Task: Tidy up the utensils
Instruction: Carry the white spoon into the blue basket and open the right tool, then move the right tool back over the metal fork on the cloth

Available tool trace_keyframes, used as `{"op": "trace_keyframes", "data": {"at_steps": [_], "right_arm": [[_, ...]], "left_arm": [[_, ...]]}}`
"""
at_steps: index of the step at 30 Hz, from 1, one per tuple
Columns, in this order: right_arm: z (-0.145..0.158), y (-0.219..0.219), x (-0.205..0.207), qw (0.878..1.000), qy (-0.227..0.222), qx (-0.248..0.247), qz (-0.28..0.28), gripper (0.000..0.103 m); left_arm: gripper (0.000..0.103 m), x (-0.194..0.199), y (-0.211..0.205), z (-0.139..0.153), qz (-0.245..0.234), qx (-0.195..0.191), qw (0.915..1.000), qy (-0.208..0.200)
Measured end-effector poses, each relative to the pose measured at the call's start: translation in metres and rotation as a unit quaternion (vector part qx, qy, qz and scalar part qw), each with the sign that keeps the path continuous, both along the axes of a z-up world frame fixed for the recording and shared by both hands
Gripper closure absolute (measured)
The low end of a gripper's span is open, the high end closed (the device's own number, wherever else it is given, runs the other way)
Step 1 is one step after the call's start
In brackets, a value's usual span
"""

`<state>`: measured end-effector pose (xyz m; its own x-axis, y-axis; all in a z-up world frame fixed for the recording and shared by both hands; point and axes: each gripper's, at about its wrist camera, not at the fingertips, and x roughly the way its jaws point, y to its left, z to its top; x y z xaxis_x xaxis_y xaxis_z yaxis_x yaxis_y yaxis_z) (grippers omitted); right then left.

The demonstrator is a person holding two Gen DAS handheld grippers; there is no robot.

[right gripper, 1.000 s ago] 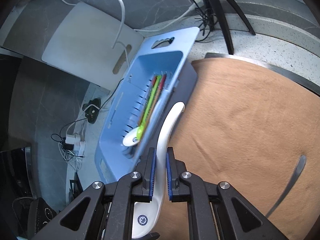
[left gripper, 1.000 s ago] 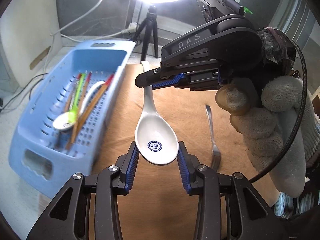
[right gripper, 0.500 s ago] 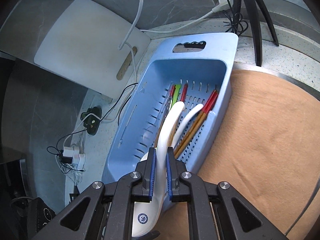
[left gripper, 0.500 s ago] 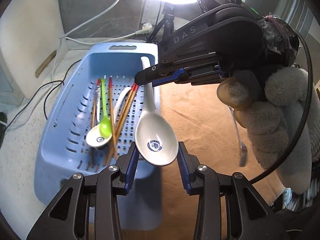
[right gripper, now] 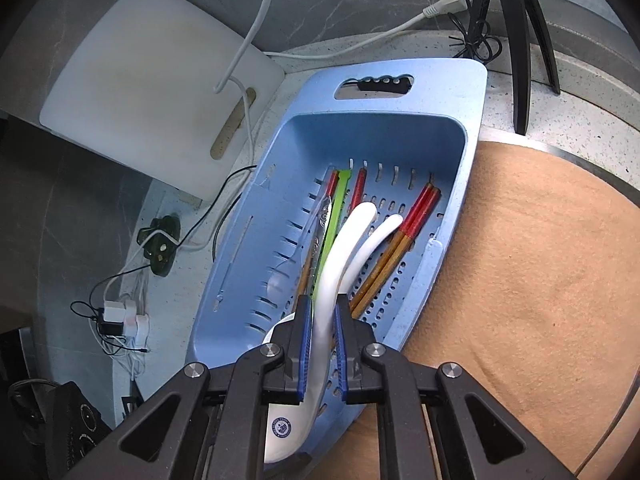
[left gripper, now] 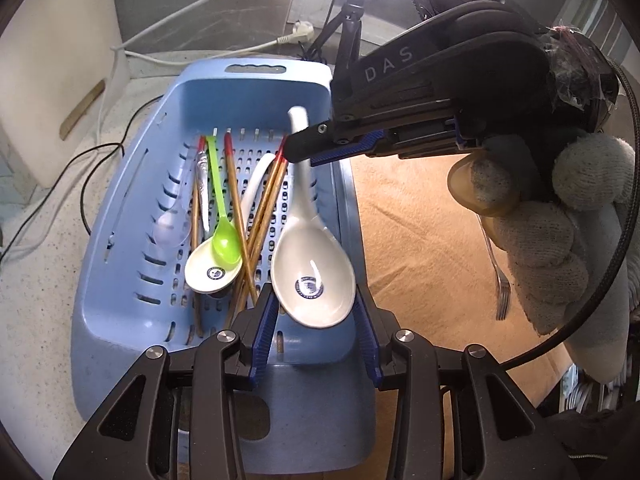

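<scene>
A white ceramic soup spoon (left gripper: pixel 310 264) hangs over the blue slotted basket (left gripper: pixel 132 208). My left gripper (left gripper: pixel 316 320) is shut on its bowl. My right gripper (right gripper: pixel 322 344) is shut on its handle (right gripper: pixel 334 264), and shows in the left wrist view (left gripper: pixel 304 148) above the basket's right side. The basket (right gripper: pixel 460 168) holds another white soup spoon (left gripper: pixel 212 272), a green spoon (left gripper: pixel 224 236), a clear plastic spoon (left gripper: pixel 172 228) and several red-tipped chopsticks (left gripper: pixel 260 220).
A metal fork (left gripper: pixel 500 276) lies on the brown mat (left gripper: pixel 420 248) to the right of the basket. A white cutting board (right gripper: pixel 160 92) leans at the back left. Cables (right gripper: pixel 132 312) and a tripod (right gripper: pixel 516 32) stand around the speckled counter.
Both grippers have carried the white soup spoon leftward from over the brown mat to over the inside of the blue basket. Both grips have stayed the same.
</scene>
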<state>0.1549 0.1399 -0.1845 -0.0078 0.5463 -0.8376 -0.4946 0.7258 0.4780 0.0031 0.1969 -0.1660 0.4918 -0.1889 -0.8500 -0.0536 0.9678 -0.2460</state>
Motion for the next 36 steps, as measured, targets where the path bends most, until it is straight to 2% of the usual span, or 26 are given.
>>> {"op": "trace_keyframes", "data": {"at_steps": [4, 12, 19, 29, 36], "right_arm": [[0.002, -0.004, 0.001, 1.0, 0.004, -0.001, -0.004, 0.084], [0.018, -0.015, -0.003, 1.0, -0.009, 0.014, 0.002, 0.084], [0.033, -0.041, -0.008, 0.999, -0.022, 0.028, 0.005, 0.081], [0.055, -0.111, -0.01, 0.998, -0.022, 0.054, -0.021, 0.076], [0.058, -0.17, -0.003, 0.997, -0.023, 0.055, -0.048, 0.074]], "left_arm": [[0.066, -0.001, 0.007, 0.003, 0.008, -0.005, 0.9999, -0.003], [0.066, -0.008, 0.007, 0.012, 0.025, -0.004, 0.9996, -0.015], [0.066, -0.012, -0.003, 0.023, 0.031, 0.001, 0.9992, -0.025], [0.066, -0.009, -0.042, 0.033, 0.017, 0.008, 0.9991, -0.037], [0.066, -0.006, -0.084, 0.03, -0.005, 0.004, 0.9994, -0.034]]}}
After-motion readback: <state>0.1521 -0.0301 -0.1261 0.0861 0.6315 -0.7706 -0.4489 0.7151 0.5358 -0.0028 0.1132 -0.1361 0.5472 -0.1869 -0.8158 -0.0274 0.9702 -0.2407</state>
